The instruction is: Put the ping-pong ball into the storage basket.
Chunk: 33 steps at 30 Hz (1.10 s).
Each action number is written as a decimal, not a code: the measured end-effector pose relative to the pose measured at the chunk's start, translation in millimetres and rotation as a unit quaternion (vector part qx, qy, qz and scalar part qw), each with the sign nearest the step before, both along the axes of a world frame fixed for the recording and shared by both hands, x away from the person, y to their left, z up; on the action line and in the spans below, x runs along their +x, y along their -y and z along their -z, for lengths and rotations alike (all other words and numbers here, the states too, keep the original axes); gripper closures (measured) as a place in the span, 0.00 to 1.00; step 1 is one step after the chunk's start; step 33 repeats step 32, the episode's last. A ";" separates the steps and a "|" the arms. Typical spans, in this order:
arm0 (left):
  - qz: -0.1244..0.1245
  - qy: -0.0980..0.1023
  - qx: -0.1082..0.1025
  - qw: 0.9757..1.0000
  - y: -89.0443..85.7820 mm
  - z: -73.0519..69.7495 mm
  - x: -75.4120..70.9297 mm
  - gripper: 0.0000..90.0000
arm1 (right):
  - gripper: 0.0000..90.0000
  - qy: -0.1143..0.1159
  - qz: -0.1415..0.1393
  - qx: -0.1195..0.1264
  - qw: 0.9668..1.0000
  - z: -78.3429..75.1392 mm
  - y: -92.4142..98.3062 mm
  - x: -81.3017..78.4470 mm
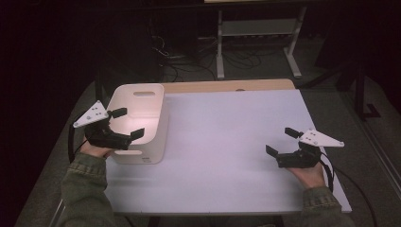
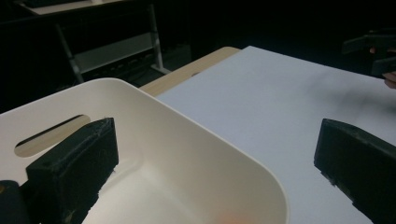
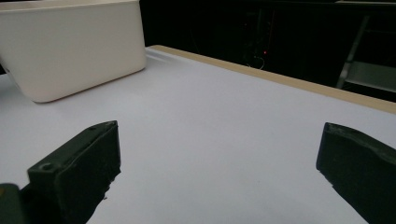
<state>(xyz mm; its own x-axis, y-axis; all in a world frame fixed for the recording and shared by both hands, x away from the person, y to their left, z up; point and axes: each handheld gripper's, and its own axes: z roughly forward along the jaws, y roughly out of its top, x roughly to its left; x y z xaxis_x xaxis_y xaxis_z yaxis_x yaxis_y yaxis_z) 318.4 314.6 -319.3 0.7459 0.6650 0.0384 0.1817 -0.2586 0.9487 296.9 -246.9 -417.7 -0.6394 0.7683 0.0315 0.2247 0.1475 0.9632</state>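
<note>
A white plastic bin (image 1: 156, 118) with slot handles stands on the left part of the table. My left gripper (image 1: 128, 123) hangs over the bin's near left corner, open, with nothing between its jaws. In the left gripper view the gripper (image 2: 215, 163) looks across the bin's rim (image 2: 187, 126) into its pale inside, where a faint orange patch (image 2: 229, 218) is too dim to identify. My right gripper (image 1: 281, 142) hovers low over the bare tabletop at the right, also open and holding nothing. In the right gripper view its jaws (image 3: 215, 163) stand wide apart, with the bin (image 3: 74, 46) far off at the upper left.
The table (image 1: 227, 137) has a white top with a wooden strip (image 1: 227, 86) along its far edge. Behind it stand a white-legged frame (image 1: 257, 28) and cables (image 1: 179, 56) on the dark floor. The other gripper (image 2: 373, 46) shows at the left gripper view's upper right.
</note>
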 end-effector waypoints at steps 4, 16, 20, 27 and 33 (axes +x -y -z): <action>-0.008 0.003 -0.006 1.000 -0.4 3.9 -1.5 0.00 | 0.00 0.001 0.000 0.001 1.000 -0.2 0.1 -0.4; -0.048 0.025 -0.028 0.998 -0.1 12.5 -11.7 0.00 | 0.00 0.001 0.000 -0.002 1.000 0.3 -0.3 -0.5; -0.042 0.039 -0.009 0.998 6.2 8.9 -18.7 0.00 | 0.00 0.000 0.001 -0.002 1.000 0.8 -0.6 -0.1; -0.038 0.041 -0.014 0.998 6.2 8.6 -20.5 0.00 | 0.00 0.000 -0.001 -0.003 1.000 0.6 -1.1 -0.7; -0.046 0.037 -0.017 0.998 2.0 11.9 -21.2 0.00 | 0.00 -0.002 -0.003 -0.005 1.000 1.8 -1.6 0.0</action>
